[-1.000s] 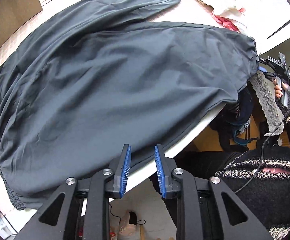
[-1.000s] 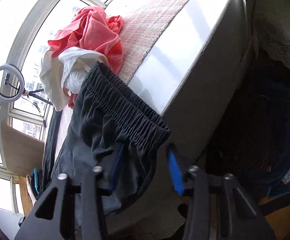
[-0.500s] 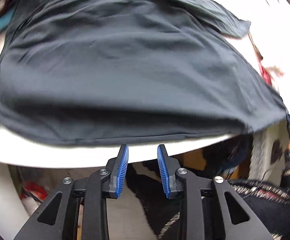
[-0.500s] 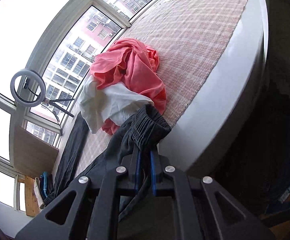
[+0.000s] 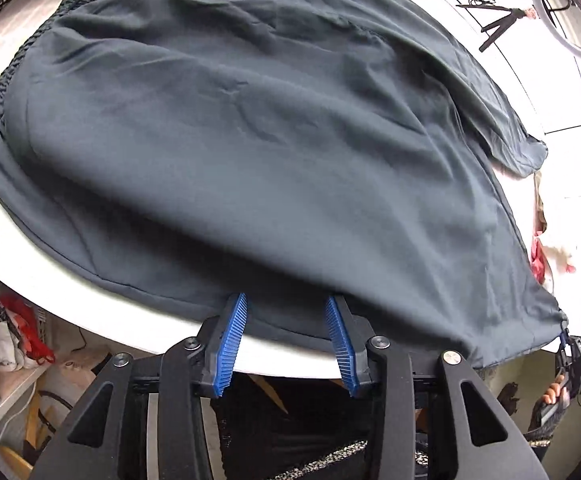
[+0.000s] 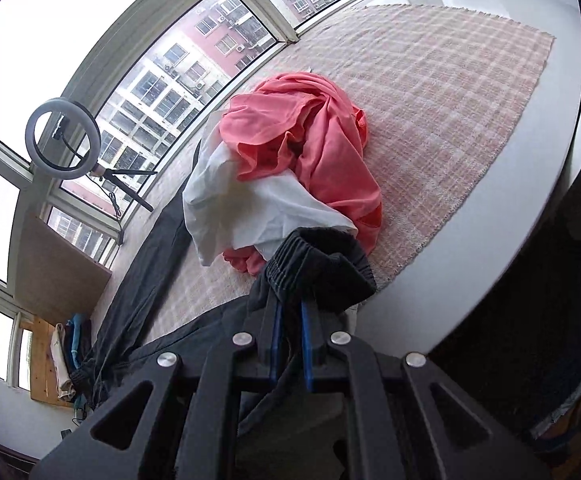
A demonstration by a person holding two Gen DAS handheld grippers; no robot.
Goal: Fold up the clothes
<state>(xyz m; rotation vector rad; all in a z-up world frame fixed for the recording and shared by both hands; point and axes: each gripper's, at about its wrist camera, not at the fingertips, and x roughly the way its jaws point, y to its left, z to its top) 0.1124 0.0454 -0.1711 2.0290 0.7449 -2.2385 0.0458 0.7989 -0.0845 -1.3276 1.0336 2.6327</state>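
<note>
1. Left gripper (image 5: 286,342) has slid in since a second ago, fingers spread over the dark trousers' (image 5: 250,140) hem.
2. Right gripper (image 6: 289,342) is now pinching the cuff.
3. Trousers are lying lengthwise along the table (image 5: 30,248).

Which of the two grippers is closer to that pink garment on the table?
Right. The right gripper, clamping the dark trousers, sits just before the pink garment; the left gripper is farther along the edge.

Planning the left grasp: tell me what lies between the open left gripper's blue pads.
The left wrist view shows the left gripper open, the dark grey trousers' hem edge between its pads.
</note>
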